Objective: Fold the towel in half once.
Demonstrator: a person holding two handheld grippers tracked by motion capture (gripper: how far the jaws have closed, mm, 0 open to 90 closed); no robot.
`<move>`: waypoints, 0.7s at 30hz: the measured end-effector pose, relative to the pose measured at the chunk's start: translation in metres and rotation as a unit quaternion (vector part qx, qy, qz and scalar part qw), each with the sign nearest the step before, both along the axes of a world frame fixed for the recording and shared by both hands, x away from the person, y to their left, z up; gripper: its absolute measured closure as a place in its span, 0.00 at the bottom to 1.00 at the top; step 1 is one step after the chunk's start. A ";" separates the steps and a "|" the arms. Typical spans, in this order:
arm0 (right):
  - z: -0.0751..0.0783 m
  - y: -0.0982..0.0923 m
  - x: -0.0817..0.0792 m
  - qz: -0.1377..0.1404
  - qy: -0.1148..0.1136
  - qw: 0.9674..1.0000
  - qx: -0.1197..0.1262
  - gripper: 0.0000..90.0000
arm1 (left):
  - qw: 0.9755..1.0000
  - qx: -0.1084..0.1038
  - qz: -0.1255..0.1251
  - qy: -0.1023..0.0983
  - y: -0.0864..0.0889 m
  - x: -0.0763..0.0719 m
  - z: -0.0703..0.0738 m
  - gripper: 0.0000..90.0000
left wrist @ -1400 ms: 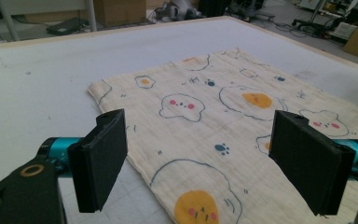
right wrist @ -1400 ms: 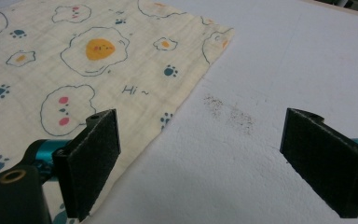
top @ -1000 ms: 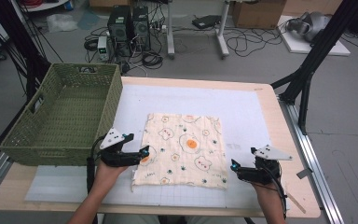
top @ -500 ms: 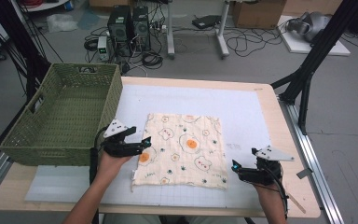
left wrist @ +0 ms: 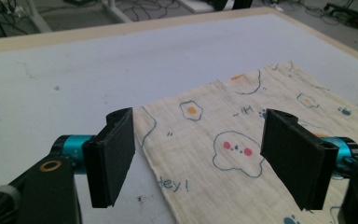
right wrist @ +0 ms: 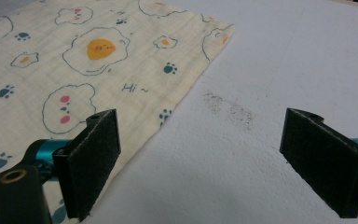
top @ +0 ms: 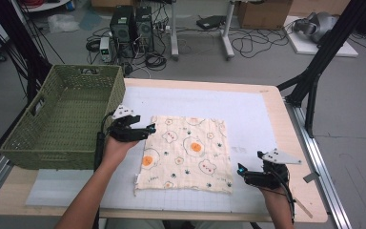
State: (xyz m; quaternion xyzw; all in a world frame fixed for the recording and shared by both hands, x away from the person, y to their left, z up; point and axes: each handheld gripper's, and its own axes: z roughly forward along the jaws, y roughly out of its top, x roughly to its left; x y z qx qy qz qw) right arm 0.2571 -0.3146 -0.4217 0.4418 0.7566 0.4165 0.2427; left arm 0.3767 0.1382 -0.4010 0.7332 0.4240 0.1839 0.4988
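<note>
Cloth [top: 185, 153]: flat on worktop [top: 248, 107], beside basket [top: 64, 119]. Left gripper [top: 148, 130]: jaws apart, just been closing, straddling cloth's far-left corner, not pinching. Right gripper [top: 240, 171]: jaws apart, empty, at near-right corner. I'd lower left, nip hem only.

Two hands, two grippers

The left gripper [top: 148, 129] has been closing a little, jaws apart; the right gripper [top: 240, 170] is wide apart.

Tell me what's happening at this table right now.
A person holds a gripper in each hand over a printed cloth lying flat on the table. The left gripper is at the cloth's far left corner, its jaws just narrowing slightly but open, gripping nothing. The right gripper waits open by the near right corner. A green basket stands to the left.
</note>
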 end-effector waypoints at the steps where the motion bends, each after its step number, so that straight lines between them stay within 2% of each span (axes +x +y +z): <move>1: 0.000 0.000 0.000 0.001 0.001 1.000 0.001 0.13 | 1.000 0.002 0.002 0.000 -0.002 0.003 -0.001 0.30; 4: -0.001 -0.001 0.002 0.001 0.001 1.000 0.003 0.13 | 1.000 0.007 0.011 0.009 -0.004 0.015 -0.004 0.32; 6: -0.001 -0.003 0.003 -0.001 -0.001 1.000 0.007 0.13 | 1.000 0.012 0.010 -0.001 -0.008 0.021 -0.006 0.32; 10: 0.000 -0.003 0.002 0.001 -0.004 1.000 0.008 0.13 | 0.999 0.029 0.014 0.013 -0.012 0.032 -0.013 0.31; 13: 0.000 -0.004 0.002 0.000 -0.003 1.000 0.013 0.13 | 0.998 0.048 0.018 0.026 -0.015 0.042 -0.018 0.31; 16: 0.000 -0.002 0.001 0.002 -0.002 1.000 0.011 0.13 | 0.998 0.052 0.030 0.032 -0.016 0.052 -0.022 0.32; 17: 0.000 -0.002 0.001 0.003 -0.003 1.000 0.009 0.13 | 0.997 0.060 0.034 0.040 -0.017 0.055 -0.023 0.33; 20: 0.000 -0.002 0.002 0.004 -0.001 1.000 0.010 0.13 | 0.995 0.078 0.040 0.043 -0.020 0.060 -0.025 0.35; 21: -0.001 -0.002 0.002 0.005 -0.001 1.000 0.008 0.13 | 0.995 0.076 0.042 0.041 -0.021 0.060 -0.025 0.36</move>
